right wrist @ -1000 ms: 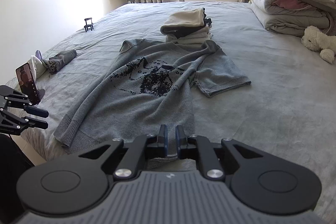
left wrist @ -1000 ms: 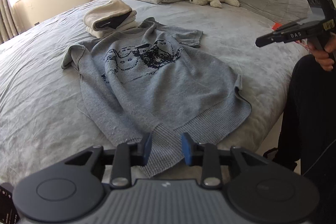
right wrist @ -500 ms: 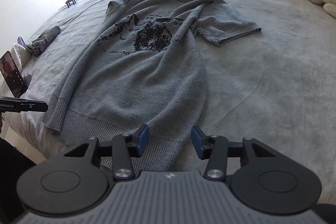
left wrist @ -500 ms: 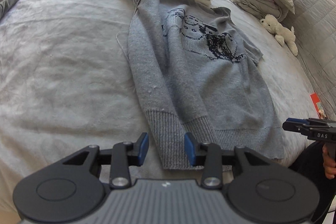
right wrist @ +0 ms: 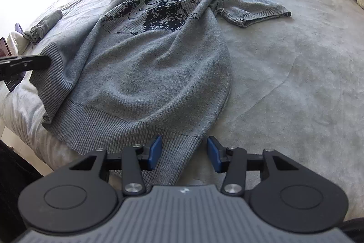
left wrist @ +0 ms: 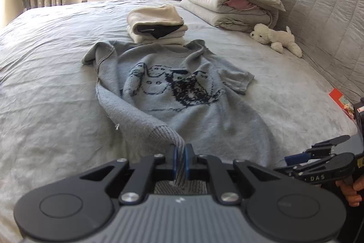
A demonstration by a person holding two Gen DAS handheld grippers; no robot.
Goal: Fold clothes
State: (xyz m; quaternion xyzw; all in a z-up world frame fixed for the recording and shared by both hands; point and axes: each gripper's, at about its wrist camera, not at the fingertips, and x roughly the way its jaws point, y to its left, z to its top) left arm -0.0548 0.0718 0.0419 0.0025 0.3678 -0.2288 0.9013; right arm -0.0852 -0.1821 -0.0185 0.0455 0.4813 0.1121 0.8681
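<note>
While the left gripper (left wrist: 179,159) has just been closing and now pinches the ribbed hem corner of the grey sweater (left wrist: 182,106), the right gripper (right wrist: 184,153) stands agape astride the other hem corner, pads not yet pressing, so the step looks like taking both corners before the first fold. Next the right should close, then both carry the hem toward twelve o'clock, where the folded stack (left wrist: 157,24) touches the collar; the toy dog (left wrist: 275,38) at two o'clock lies clear
</note>
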